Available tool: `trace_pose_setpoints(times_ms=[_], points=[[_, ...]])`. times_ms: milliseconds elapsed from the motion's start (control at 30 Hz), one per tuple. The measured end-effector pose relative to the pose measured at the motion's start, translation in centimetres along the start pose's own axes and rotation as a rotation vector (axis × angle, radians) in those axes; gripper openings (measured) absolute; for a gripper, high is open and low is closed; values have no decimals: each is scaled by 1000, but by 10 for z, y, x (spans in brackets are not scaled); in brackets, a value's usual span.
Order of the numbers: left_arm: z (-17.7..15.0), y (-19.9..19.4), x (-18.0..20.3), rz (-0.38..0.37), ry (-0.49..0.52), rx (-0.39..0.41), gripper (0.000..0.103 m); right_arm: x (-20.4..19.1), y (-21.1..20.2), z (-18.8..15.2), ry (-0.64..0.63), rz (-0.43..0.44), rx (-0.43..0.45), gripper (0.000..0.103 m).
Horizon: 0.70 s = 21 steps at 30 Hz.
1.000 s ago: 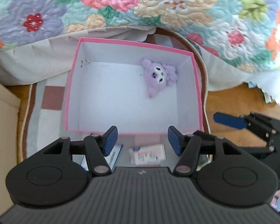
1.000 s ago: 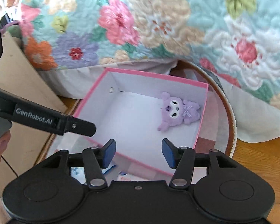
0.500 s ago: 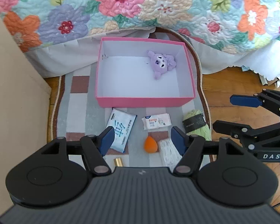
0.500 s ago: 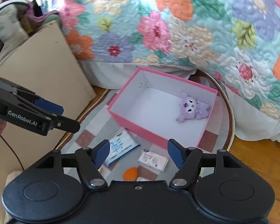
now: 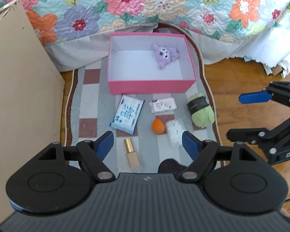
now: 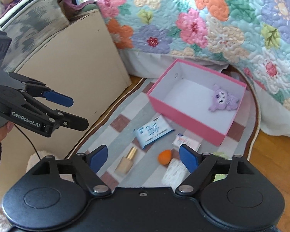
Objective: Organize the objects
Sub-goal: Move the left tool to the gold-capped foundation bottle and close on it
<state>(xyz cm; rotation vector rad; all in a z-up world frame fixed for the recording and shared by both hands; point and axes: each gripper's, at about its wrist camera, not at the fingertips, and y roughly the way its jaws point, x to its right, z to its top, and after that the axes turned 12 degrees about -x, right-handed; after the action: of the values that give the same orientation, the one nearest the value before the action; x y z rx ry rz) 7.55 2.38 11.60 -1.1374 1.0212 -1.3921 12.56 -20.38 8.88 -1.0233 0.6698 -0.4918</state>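
We are backing both grippers away from the pink cardboard box, where the purple plush toy now lies; left gripper and right gripper are opening, empty, above the remaining items on the checked rug.

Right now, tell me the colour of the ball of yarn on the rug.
Light green yarn ball, black paper band; clearest in left wrist view.

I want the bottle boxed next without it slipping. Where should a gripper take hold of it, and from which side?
Grip the bottle across its flat beige body, not the narrow gold cap. It lies on its side on the rug, cap towards the box, so probably come straight down from above, fingers either side of the body. The left gripper hangs nearest, jaws opening with nothing between them.
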Motion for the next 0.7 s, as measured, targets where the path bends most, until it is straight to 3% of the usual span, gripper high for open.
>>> trace_pose_setpoints(times_ms=[267, 700], points=[[-29, 11, -1, -11, 13, -42, 86, -13, 10, -18, -35, 59, -45, 85], [-46, 39, -5, 44, 65, -90, 90, -44, 73, -17, -115, 142, -194, 85]])
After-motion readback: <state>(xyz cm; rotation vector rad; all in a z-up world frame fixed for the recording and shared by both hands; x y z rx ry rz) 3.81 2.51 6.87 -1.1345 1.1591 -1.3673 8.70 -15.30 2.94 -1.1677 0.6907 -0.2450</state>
